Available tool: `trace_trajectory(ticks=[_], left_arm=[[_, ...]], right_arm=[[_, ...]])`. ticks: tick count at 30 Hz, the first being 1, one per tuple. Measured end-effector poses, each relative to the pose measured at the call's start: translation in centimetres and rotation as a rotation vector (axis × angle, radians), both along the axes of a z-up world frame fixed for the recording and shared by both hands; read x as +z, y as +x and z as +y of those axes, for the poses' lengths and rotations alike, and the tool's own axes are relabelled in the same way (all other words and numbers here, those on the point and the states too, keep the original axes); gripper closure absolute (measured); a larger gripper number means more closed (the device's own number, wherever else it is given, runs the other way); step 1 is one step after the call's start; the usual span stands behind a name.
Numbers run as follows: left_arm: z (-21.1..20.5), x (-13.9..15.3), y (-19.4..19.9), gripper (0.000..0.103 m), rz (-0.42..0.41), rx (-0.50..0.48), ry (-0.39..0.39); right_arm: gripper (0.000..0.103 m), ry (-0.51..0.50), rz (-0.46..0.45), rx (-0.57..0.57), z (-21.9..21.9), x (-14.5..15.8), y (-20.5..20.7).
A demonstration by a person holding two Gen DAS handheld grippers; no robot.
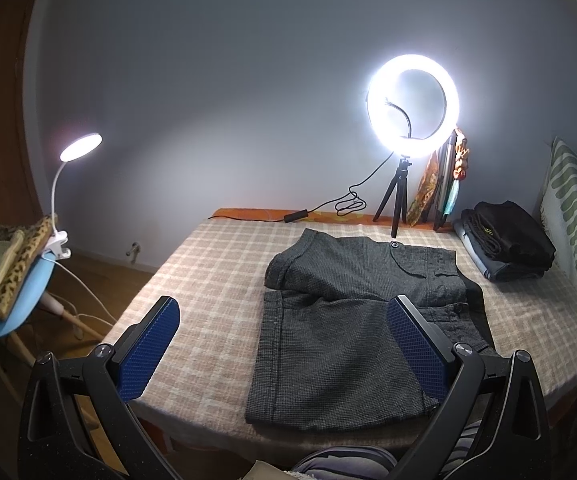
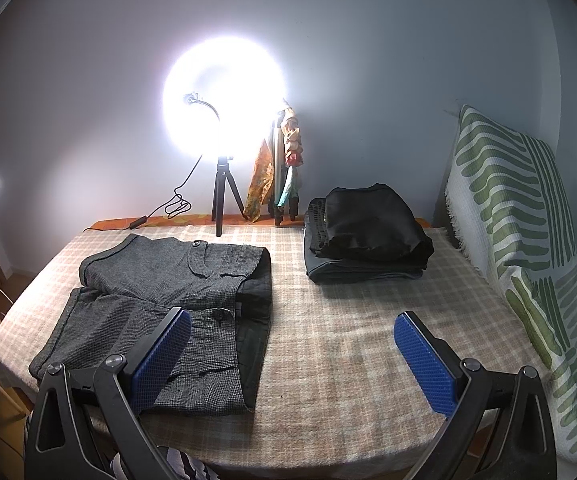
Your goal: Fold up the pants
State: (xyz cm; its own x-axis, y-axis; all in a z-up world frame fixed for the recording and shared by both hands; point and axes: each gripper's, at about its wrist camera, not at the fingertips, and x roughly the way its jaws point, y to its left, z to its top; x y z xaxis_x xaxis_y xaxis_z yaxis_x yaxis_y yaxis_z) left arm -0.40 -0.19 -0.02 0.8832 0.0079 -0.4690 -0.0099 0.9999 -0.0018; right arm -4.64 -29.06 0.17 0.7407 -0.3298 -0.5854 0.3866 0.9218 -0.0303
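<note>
Grey checked shorts (image 1: pixel 348 320) lie flat on the plaid bed cover (image 1: pixel 208 272), waistband to the right and legs to the left, the far leg overlapping the near one. They also show in the right wrist view (image 2: pixel 160 304). My left gripper (image 1: pixel 284 352) is open and empty, held above the near leg at the front edge of the bed. My right gripper (image 2: pixel 292 356) is open and empty, above the bed cover (image 2: pixel 348 340) just right of the waistband.
A stack of folded dark clothes (image 2: pixel 364 236) sits at the back right. A lit ring light on a tripod (image 2: pixel 224 120) and its cable stand at the back edge. A green-striped cushion (image 2: pixel 520 240) lines the right side. A blue chair (image 1: pixel 16 292) with a clip lamp stands left of the bed.
</note>
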Motion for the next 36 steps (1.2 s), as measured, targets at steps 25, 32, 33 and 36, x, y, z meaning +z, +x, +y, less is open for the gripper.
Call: trace_trajectory(ticks=[25, 32, 33, 36], left_arm=[[0.9, -1.1, 1.0, 0.0, 0.035, -0.026, 0.03], [3.2, -2.2, 2.8, 0.0, 0.073, -0.032, 0.015], [3.6, -2.3, 3.0, 0.0, 0.077, -0.033, 0.008], [4.2, -3.0, 3.6, 0.0, 0.092, -0.034, 0.015]], right_arm=[[0.0, -0.008, 0.007, 0.029, 0.0, -0.4, 0.3], [0.0, -0.055, -0.002, 0.077, -0.7, -0.4, 0.8], [0.0, -0.052, -0.002, 0.086, -0.8, -0.5, 0.9], [0.0, -0.054, 0.008, 0.149, -0.8, -1.1, 1.4]])
